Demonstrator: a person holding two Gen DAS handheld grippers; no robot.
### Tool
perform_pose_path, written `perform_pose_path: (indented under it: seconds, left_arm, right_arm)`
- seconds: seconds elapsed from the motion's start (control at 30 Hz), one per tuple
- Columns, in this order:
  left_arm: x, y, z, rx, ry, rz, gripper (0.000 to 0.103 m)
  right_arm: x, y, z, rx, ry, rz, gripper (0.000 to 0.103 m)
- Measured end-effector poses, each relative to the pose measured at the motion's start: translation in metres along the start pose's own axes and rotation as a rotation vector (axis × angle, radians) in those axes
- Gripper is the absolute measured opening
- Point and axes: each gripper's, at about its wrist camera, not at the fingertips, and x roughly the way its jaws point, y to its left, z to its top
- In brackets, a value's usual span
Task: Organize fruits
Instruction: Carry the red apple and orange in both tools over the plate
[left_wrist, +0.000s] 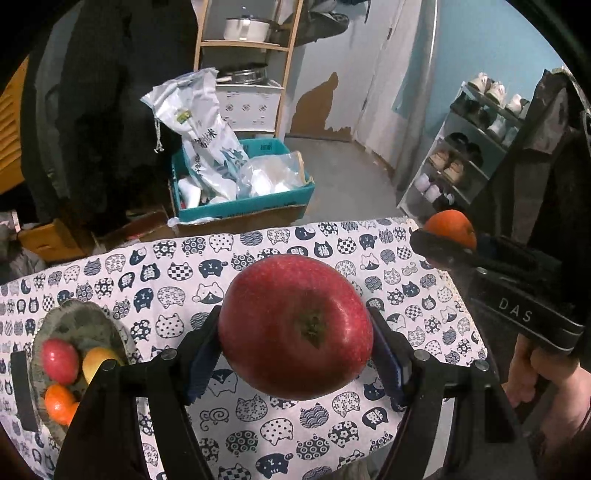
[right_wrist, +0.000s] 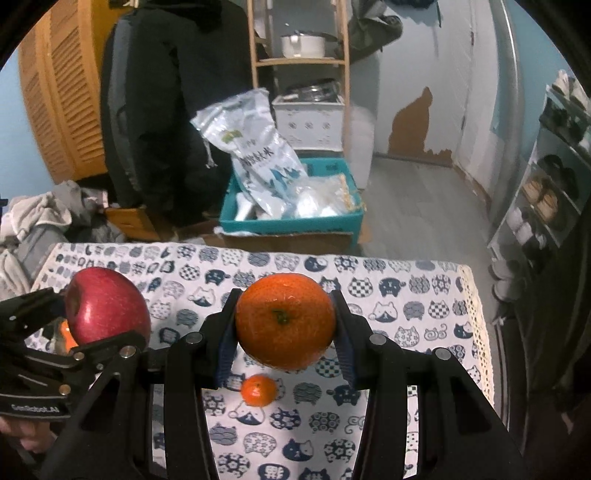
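My left gripper (left_wrist: 295, 325) is shut on a large red apple (left_wrist: 295, 326) and holds it above the cat-print tablecloth (left_wrist: 258, 435). The apple also shows at the left of the right wrist view (right_wrist: 107, 306). My right gripper (right_wrist: 284, 321) is shut on a big orange (right_wrist: 285, 320), held above the table; it shows at the right of the left wrist view (left_wrist: 451, 226). A small mandarin (right_wrist: 258, 390) lies on the cloth below the orange. A grey plate (left_wrist: 79, 317) at the left holds a red apple (left_wrist: 59, 362), a yellow fruit (left_wrist: 96, 363) and a mandarin (left_wrist: 58, 403).
Beyond the table's far edge a teal box (left_wrist: 243, 206) with bags stands on the floor. A shoe rack (left_wrist: 461, 158) stands at the right, a wooden shelf (left_wrist: 243, 44) and dark coats (left_wrist: 110, 110) behind. A dark strip (left_wrist: 23, 391) lies left of the plate.
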Motion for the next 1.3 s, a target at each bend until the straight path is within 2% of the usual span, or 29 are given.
perform_pose_path:
  seconds: [0.53,1.3]
  left_arm:
    - [-0.052,0.048,-0.006,-0.06,-0.093,0.044,0.075]
    - [-0.078,0.157,-0.036,-0.259,-0.105,0.145,0.075]
  right_arm:
    - [-0.011,0.062,0.02,-0.074,-0.045,0.075,0.045]
    - [0.04,0.17,0.04,-0.173,0.031,0.206,0.044]
